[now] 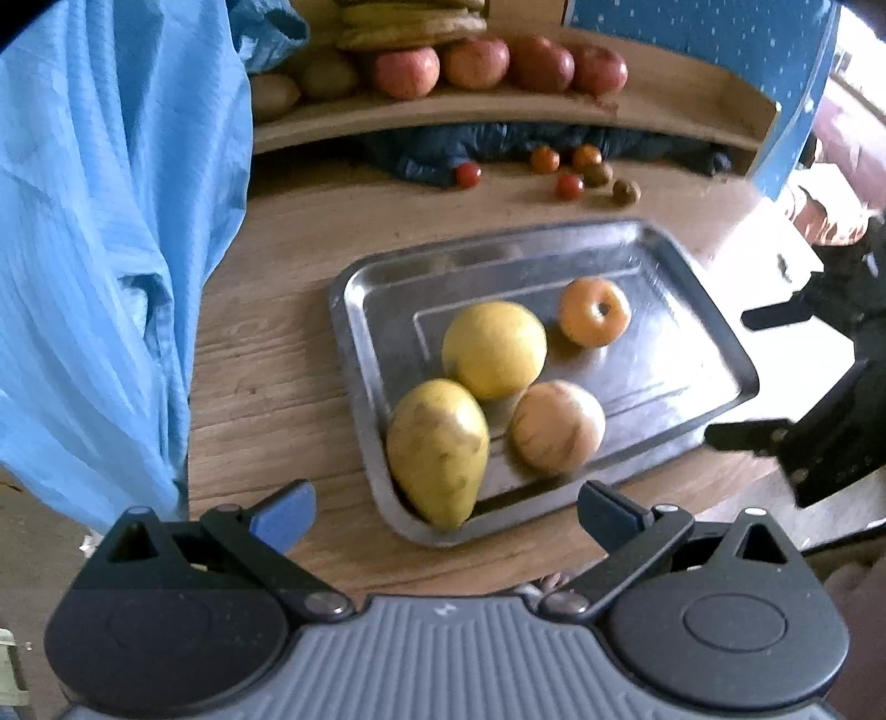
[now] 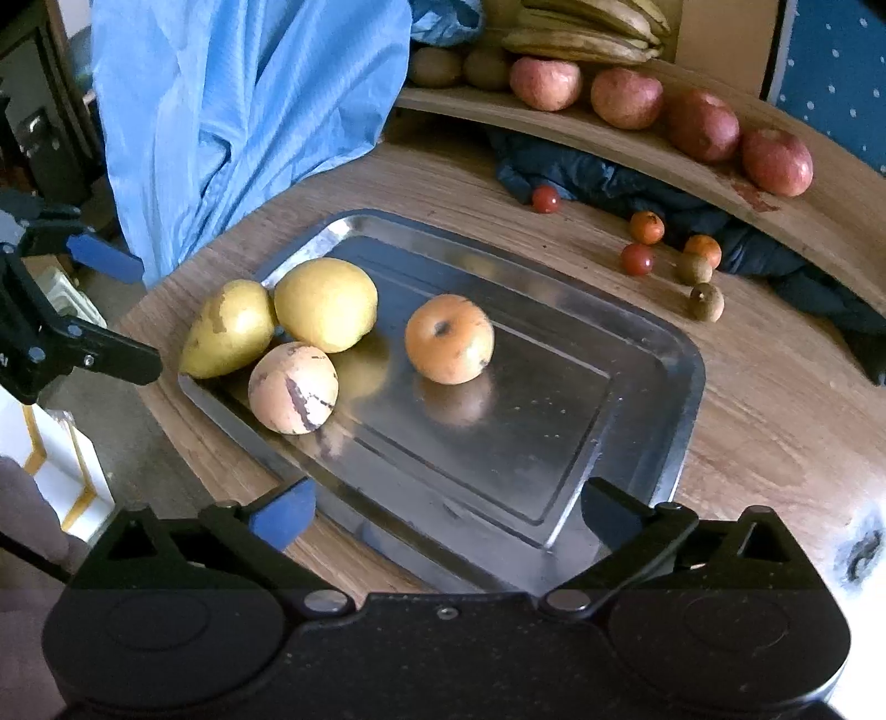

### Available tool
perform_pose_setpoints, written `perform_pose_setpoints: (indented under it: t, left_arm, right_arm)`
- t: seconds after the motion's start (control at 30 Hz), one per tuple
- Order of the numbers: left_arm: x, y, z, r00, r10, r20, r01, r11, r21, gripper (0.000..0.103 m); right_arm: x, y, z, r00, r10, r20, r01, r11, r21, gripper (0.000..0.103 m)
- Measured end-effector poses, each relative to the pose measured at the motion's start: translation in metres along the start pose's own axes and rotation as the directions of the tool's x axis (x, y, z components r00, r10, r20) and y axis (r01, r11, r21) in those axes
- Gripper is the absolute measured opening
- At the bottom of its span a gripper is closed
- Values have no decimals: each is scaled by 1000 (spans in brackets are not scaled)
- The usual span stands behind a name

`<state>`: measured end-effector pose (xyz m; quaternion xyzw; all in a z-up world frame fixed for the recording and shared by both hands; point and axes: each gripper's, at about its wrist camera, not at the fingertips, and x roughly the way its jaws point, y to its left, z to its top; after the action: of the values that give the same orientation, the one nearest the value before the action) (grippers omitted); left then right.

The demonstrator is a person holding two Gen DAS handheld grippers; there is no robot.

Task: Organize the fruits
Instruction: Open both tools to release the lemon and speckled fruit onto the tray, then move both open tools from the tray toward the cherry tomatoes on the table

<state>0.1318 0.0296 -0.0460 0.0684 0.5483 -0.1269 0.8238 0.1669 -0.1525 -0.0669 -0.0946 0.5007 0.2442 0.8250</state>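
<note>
A steel tray (image 2: 686, 399) lies on the wooden table and holds several fruits. At its near left end a long yellow pear (image 2: 230, 329), a rounder yellow pear (image 2: 326, 304) and a pale scarred fruit (image 2: 292, 387) touch each other. An orange apple (image 2: 448, 346) sits alone near the middle. My right gripper (image 2: 446, 504) hovers open over the tray's near edge with nothing between its fingers. My left gripper (image 2: 147, 315) stands open just off the tray's left end, beside the long pear (image 1: 437, 448), and it too is empty. In the left wrist view the right gripper (image 1: 728, 376) shows at the tray's (image 1: 554, 235) right side.
A curved wooden shelf (image 2: 819, 221) behind carries red apples (image 2: 626, 97), bananas (image 2: 587, 33) and kiwis (image 2: 437, 66). Small tomatoes (image 2: 637, 258) and small brown fruits (image 2: 706, 301) lie loose beyond the tray. Blue fabric (image 2: 221, 111) hangs at the left; a dark cloth (image 2: 609, 171) lies under the shelf.
</note>
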Motion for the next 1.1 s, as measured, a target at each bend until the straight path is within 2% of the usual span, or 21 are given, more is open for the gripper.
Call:
perform_pose_setpoints:
  t: [0.17,0.37,0.6,1.1]
  left_arm:
    - [8,3,2,999,9,-31,-8,1000,22,103]
    - [10,5,10,999,9,-34,-7,998,62,103]
    - [15,8,23,999,10,-31,-7,995,100,103]
    - [28,22,71,999,-30,14,30,999,43,103]
  right_arm:
    - [1,4,2,997,-49,-61,45,997,-58,102]
    - [6,-1,3,991,-67,-116,62,997,-43,102]
    - [8,-8,7,989,-73,-129,72,997,-13,102]
    - [16,-23,29,986,-95,-134,100,994,32,102]
